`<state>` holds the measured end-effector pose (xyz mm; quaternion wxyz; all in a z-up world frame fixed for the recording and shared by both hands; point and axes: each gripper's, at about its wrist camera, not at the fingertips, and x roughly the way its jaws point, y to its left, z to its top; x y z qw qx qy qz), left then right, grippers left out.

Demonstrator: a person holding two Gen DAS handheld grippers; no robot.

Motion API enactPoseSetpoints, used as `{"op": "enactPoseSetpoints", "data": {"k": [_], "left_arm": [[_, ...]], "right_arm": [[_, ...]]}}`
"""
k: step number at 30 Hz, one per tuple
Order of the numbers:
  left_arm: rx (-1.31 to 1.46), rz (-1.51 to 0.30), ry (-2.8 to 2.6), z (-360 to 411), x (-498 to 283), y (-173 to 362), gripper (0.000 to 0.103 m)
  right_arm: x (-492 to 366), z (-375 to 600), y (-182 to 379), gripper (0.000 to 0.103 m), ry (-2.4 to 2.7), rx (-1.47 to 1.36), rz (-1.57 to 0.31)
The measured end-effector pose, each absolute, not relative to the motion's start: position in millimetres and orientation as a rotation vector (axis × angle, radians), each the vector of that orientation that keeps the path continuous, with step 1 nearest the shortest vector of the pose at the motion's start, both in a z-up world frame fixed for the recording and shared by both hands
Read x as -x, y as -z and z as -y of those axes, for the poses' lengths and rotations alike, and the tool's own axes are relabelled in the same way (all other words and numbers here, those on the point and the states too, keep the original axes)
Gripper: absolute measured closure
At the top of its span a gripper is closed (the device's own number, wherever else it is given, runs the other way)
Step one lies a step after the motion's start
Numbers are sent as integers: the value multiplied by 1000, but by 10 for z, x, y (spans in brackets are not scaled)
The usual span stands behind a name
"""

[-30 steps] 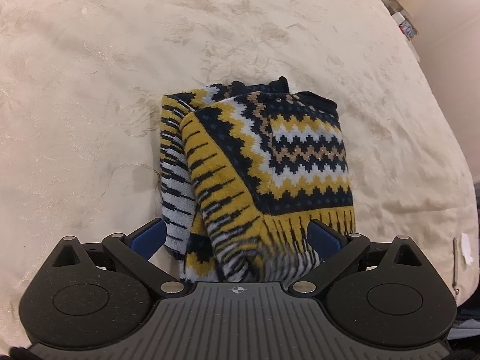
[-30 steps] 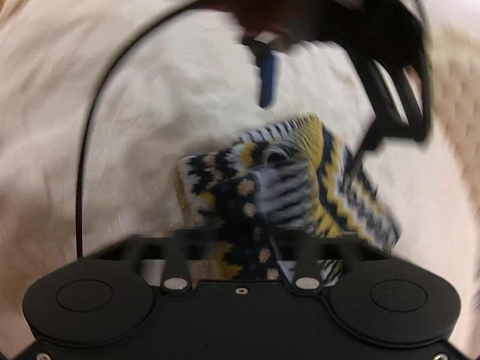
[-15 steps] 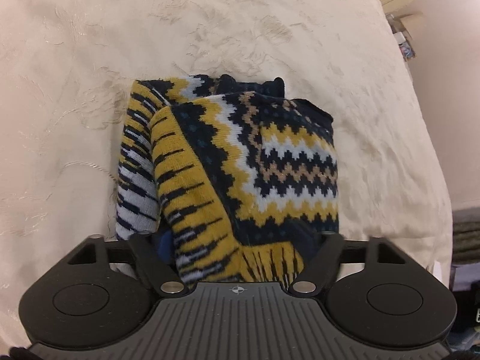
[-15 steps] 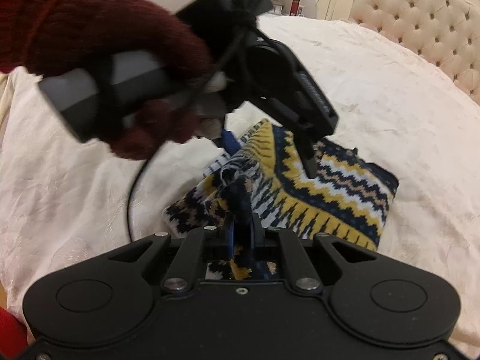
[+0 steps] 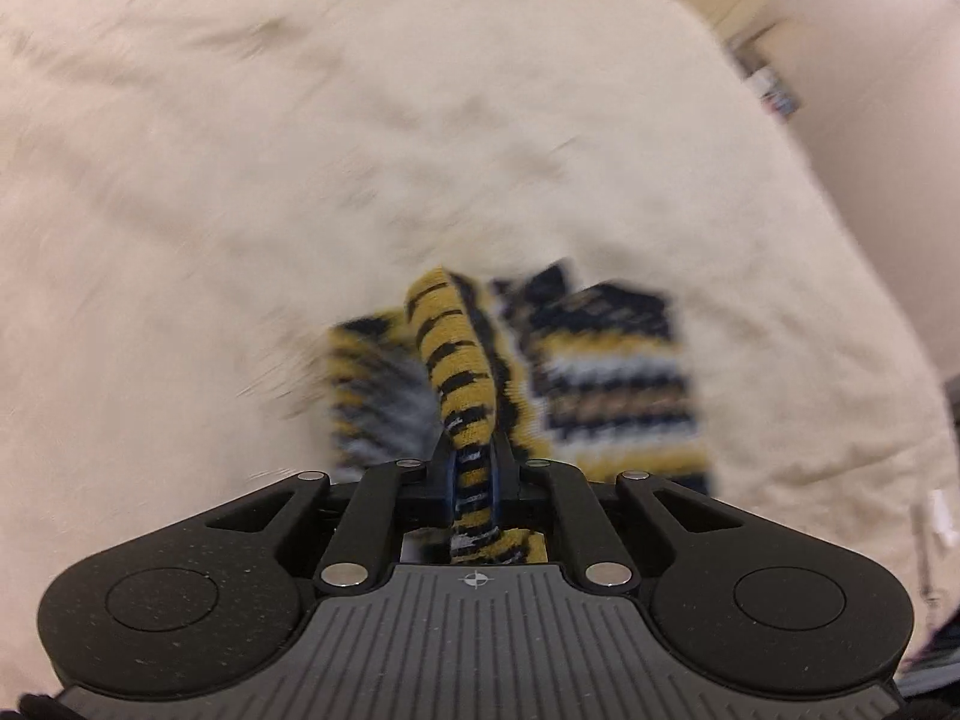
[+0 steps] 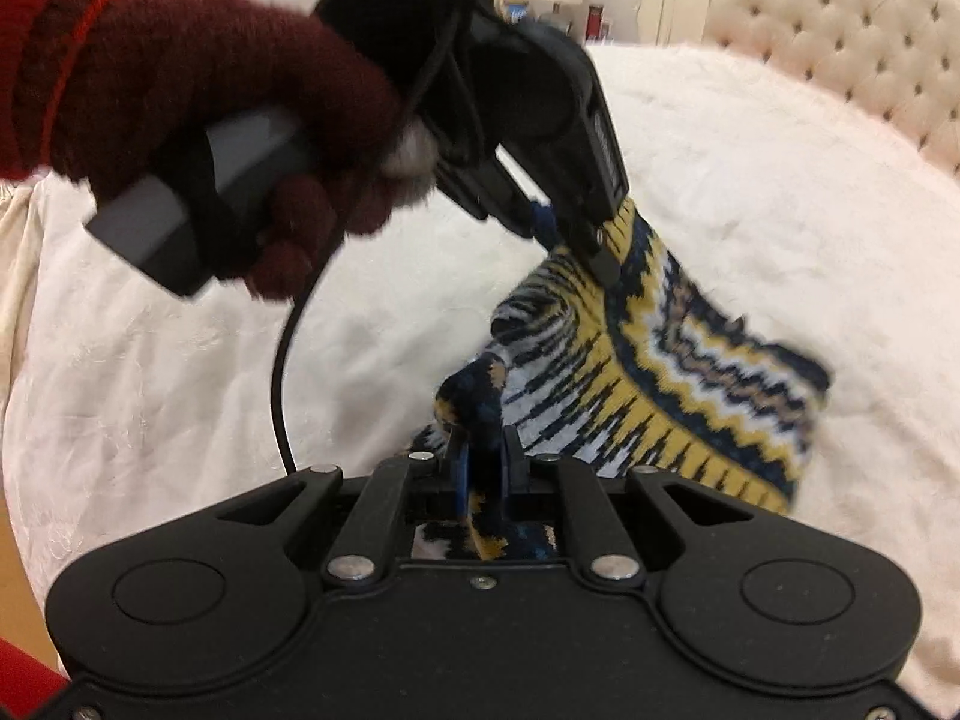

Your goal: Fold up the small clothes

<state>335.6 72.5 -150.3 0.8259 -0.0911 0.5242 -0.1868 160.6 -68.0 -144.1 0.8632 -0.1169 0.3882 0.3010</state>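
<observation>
Knitted garment (image 6: pixel 648 372); seemingly textured cloth bedspread (image 5: pixel 300 180).

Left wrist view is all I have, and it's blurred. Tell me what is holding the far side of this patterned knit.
Observer: The right hand-held gripper is shut on a dark bunched corner of the knit.
Operator: Confirm my own gripper from the outside.
Observer: The left hand-held gripper grips the yellow-striped edge from above. A hand in a dark red knitted glove holds its handle.
Operator: Say whether the cloth is off the bedspread.
Observer: The part between the two grippers hangs raised over the white bedspread. Whether its low end touches, I cannot tell.
Operator: Describe what lies beyond the bed.
Observer: A cream tufted headboard at the upper right.
</observation>
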Motion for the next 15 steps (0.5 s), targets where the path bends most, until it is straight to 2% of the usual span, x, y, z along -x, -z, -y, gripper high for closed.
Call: {"op": "enactPoseSetpoints", "data": {"k": [5,6,9,10,11,12,14,15], "left_arm": [[173,-1122,356,-740,-3277,1564,90],[159,-1117,346,-733,-3266,1543,90],[142,-1097,317,-726,-3251,1489,77],[143,-1080,316,-727,-3236,1451,70],[143,-1064,318,-726,-3231,1432,60],[142,-1049,323,-726,-3220,1403,54],[131,-1022,345,-694,-3188,1340,37],[124,-1012,357,-647,-3173,1315,35]], "right_arm": [[-1764,534,1693,87,-678,210,-920],[-1778,534,1717,83,-677,211,-932],[-1815,600,1734,72,-690,165,-956],[-1815,616,1725,69,-692,157,-952],[-1813,643,1715,60,-695,151,-948],[-1813,680,1704,49,-706,138,-942],[-1791,773,1659,39,-724,96,-924],[-1777,817,1625,38,-719,79,-913]]}}
